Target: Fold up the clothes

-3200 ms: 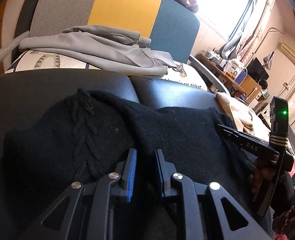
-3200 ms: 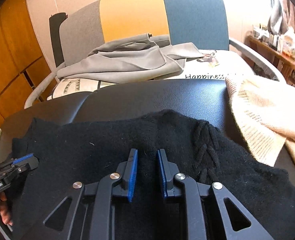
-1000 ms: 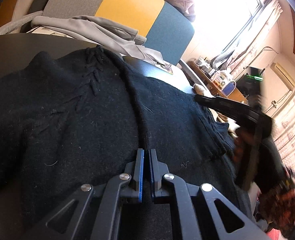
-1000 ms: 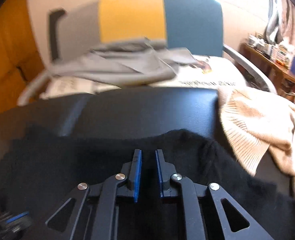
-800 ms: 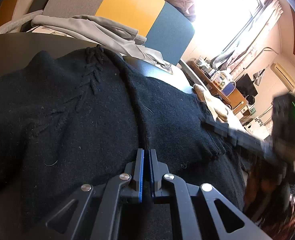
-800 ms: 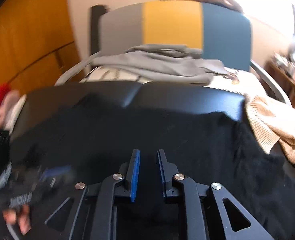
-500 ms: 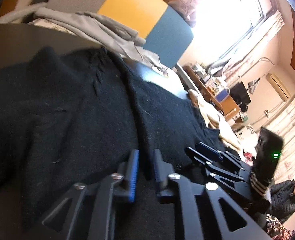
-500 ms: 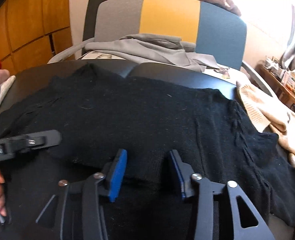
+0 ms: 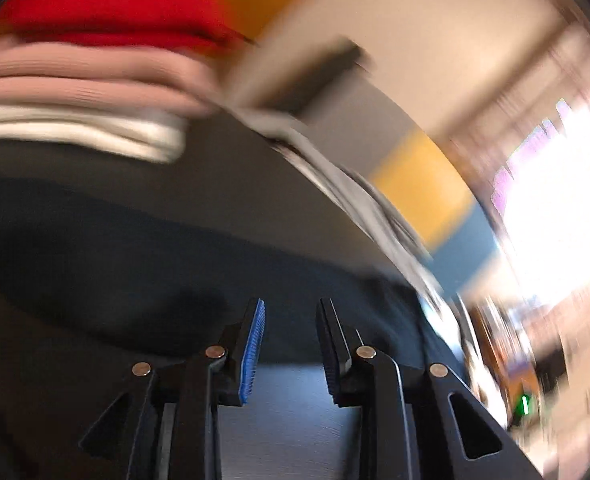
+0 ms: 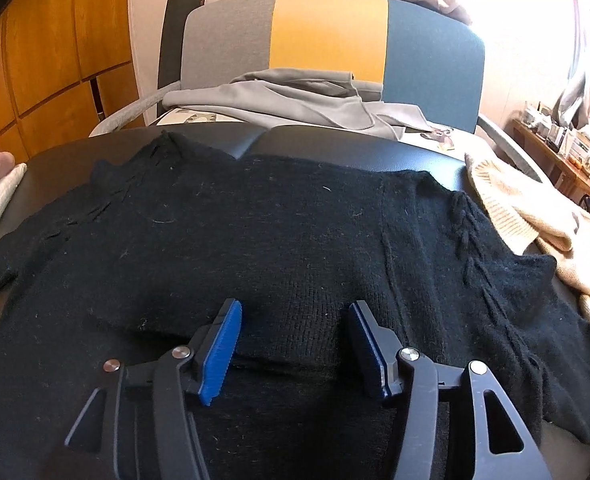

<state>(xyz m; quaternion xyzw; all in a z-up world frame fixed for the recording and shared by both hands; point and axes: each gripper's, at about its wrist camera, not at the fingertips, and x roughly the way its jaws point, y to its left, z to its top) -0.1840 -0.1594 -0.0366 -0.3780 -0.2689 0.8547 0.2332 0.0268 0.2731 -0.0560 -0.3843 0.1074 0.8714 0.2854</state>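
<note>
A black cable-knit sweater (image 10: 279,240) lies spread flat across a smooth black leather surface (image 10: 335,146), its near hem folded over itself. The right hand-held gripper (image 10: 295,344) hovers over that hem, blue ribbed pads parted after just opening, gripping nothing. The left hand-held gripper (image 9: 289,344), in a blurred view, has likewise just been opening and stands empty. A ribbed beige knit (image 10: 511,208) lies right.

Black cable-knit sweater (image 10: 279,240), beige ribbed knit (image 10: 507,208), and a grey-yellow-teal striped chair (image 10: 331,36).
</note>
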